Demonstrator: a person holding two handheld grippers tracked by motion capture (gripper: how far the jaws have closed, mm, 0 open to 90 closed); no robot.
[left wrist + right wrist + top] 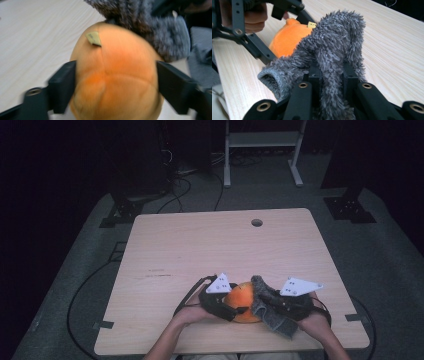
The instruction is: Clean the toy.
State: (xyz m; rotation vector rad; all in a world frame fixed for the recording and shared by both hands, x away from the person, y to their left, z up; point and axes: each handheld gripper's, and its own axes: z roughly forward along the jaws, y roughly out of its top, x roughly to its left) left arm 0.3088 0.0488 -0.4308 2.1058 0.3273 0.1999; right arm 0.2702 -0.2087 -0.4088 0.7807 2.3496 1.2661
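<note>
Left gripper (115, 82) straddles the orange plush ball (115, 75) at the table's (200, 245) near edge, jaws apparently just off it; right gripper (332, 75) clenches the grey fuzzy sock (332, 45); next, likely drawing sock over ball.

Each gripper, the left gripper (235, 309) and the right gripper (272, 306), is built from black linked bars with brass-coloured rivets, topped by 1 grey three-cornered plate marked with small dark dots. 2 black cables are trailed behind. Forearms are left unsleeved.
</note>
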